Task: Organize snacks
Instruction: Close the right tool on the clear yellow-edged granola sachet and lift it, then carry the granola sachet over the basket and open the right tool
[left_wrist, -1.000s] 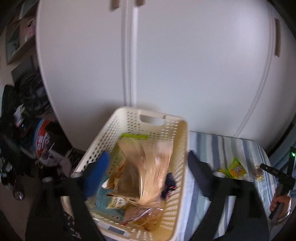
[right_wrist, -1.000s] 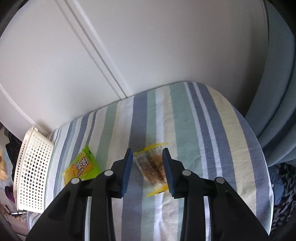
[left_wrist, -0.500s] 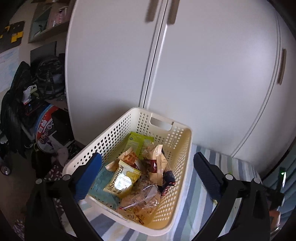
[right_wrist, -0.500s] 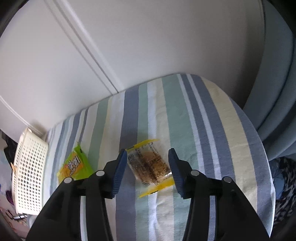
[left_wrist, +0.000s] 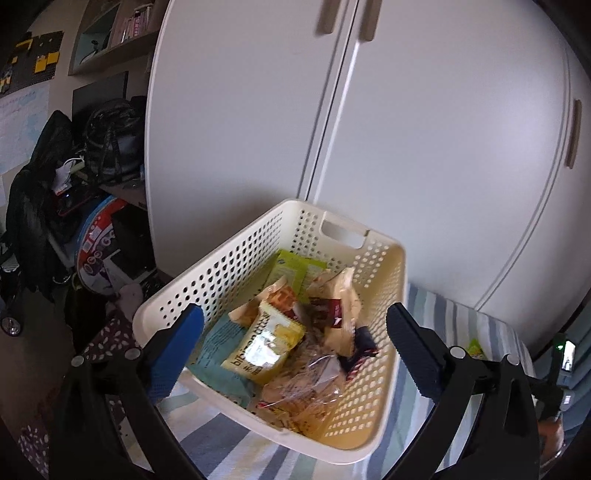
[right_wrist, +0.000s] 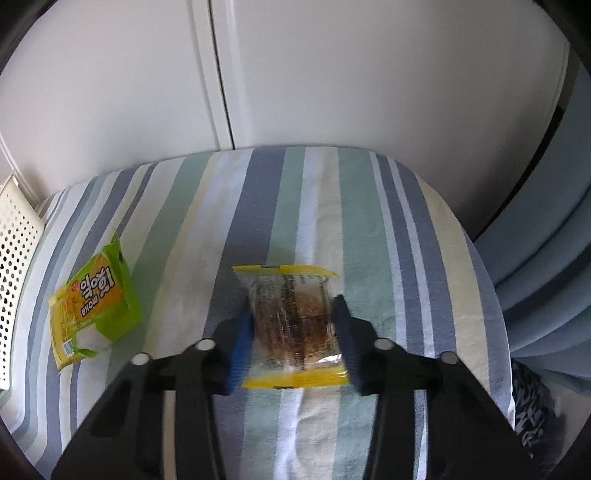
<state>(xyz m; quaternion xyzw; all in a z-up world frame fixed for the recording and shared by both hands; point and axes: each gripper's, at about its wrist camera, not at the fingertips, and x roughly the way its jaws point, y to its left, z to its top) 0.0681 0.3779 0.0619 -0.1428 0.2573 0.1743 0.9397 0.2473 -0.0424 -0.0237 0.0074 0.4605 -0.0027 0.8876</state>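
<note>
A cream perforated basket (left_wrist: 229, 258) holds several snack packets, with a yellow one (left_wrist: 266, 347) on top. My left gripper (left_wrist: 291, 325) hovers over the basket's near side, open wide and holding nothing. In the right wrist view a clear packet with yellow ends (right_wrist: 291, 314) sits between the pads of my right gripper (right_wrist: 291, 332), which press on its two sides just above the striped cloth (right_wrist: 369, 221). A green and orange packet (right_wrist: 92, 299) lies flat to the left, near the basket wall (right_wrist: 14, 258).
White wardrobe doors (left_wrist: 406, 129) stand right behind the bed. Bags and clutter (left_wrist: 74, 221) fill the floor on the left. A blue curtain (right_wrist: 546, 258) hangs past the right edge of the cloth. The green packet (left_wrist: 476, 347) shows small to the right of the basket.
The left gripper dropped a large bag into the basket, then pulled back and up. The right gripper slid forward so the clear packet now lies fully between its pads.
</note>
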